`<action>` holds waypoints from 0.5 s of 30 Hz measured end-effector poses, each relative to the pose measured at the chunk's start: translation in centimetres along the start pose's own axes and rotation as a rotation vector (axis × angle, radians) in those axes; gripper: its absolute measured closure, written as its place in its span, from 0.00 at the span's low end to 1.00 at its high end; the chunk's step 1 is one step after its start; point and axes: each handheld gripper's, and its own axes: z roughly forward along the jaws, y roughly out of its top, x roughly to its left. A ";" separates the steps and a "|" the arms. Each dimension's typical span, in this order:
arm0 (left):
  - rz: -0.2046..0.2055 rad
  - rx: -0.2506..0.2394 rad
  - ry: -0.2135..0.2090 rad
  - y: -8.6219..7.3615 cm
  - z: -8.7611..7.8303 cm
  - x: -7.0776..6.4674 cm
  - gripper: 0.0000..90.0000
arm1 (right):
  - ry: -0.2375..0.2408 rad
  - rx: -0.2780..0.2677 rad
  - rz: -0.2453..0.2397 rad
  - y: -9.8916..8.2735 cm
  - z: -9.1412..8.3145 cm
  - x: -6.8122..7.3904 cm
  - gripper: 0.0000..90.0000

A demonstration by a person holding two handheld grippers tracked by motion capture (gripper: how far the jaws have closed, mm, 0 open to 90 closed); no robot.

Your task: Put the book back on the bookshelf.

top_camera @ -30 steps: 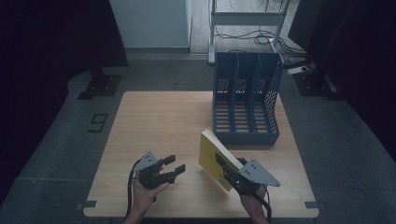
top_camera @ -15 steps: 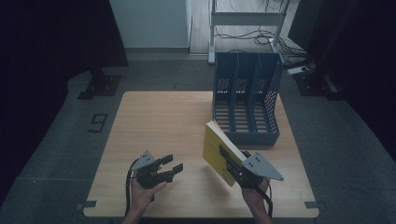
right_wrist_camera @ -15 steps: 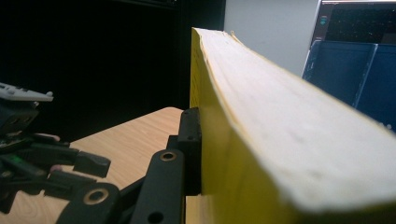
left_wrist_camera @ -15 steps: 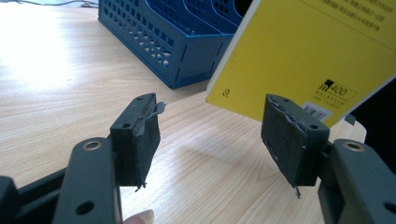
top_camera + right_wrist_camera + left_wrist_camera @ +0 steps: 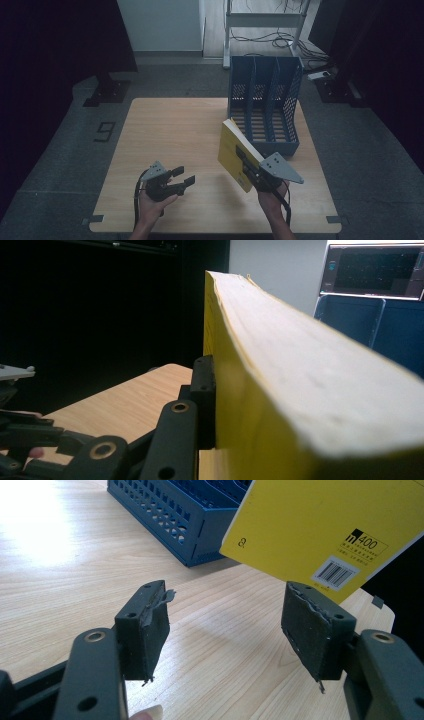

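Right tongs (image 5: 250,167) clamp the yellow book (image 5: 235,150) by its lower edge, tilting it upright above the worktop (image 5: 175,130) just before the blue file rack (image 5: 263,107), likely so it can slide into a slot. Left tongs (image 5: 182,181) hang wide and empty nearby, perhaps ready to steady it.

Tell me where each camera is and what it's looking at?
High view: sits above the person's side, looking forward and down on the wooden table; both hands, the left hand-held gripper and the right hand-held gripper show.
Left gripper view: rides the left hand-held gripper, looking between its open jaws across the table at the yellow book and blue file rack.
Right gripper view: rides the right hand-held gripper, looking along the clamped book's page edge.
All three share the book and rack.
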 end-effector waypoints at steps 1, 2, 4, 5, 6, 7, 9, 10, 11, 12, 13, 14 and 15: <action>0.002 0.000 0.005 0.0 -0.1 0.0 0.39 | -0.002 0.000 0.000 0.0 0.1 0.0 0.83; 0.002 0.000 0.006 0.0 -0.1 0.0 0.39 | -0.006 0.000 0.002 0.1 0.2 0.0 0.83; -0.002 0.000 0.007 0.0 -0.1 0.1 0.39 | -0.008 0.000 0.005 0.1 0.3 -0.1 0.83; -0.003 0.000 0.008 0.0 -0.1 0.1 0.39 | -0.010 0.000 0.007 0.1 0.4 -0.1 0.83; -0.004 0.002 0.008 0.1 -0.1 0.1 0.39 | -0.010 0.000 0.009 0.1 0.5 -0.2 0.83; -0.005 0.003 0.009 0.0 -0.1 0.1 0.39 | -0.012 0.002 0.013 0.1 0.5 -0.2 0.83; -0.009 0.003 0.010 0.0 -0.1 0.2 0.39 | -0.013 0.009 0.012 0.0 0.6 -0.3 0.83; -0.010 0.005 0.011 0.0 -0.1 0.2 0.39 | -0.013 0.010 0.012 0.0 0.7 -0.3 0.83; -0.012 0.007 0.012 0.0 -0.1 0.2 0.39 | -0.015 0.011 0.013 -0.1 0.7 -0.3 0.83; -0.013 0.008 0.013 0.0 -0.1 0.2 0.39 | -0.016 0.012 0.015 -0.1 0.8 -0.4 0.83; -0.014 0.010 0.013 0.0 0.0 0.3 0.39 | -0.016 0.013 0.016 -0.1 0.8 -0.4 0.82; -0.016 0.013 0.012 -0.1 0.0 0.3 0.39 | -0.018 0.013 0.016 -0.1 0.9 -0.4 0.83; -0.016 0.014 0.012 -0.1 0.0 0.3 0.39 | -0.019 0.013 0.017 -0.1 0.9 -0.5 0.83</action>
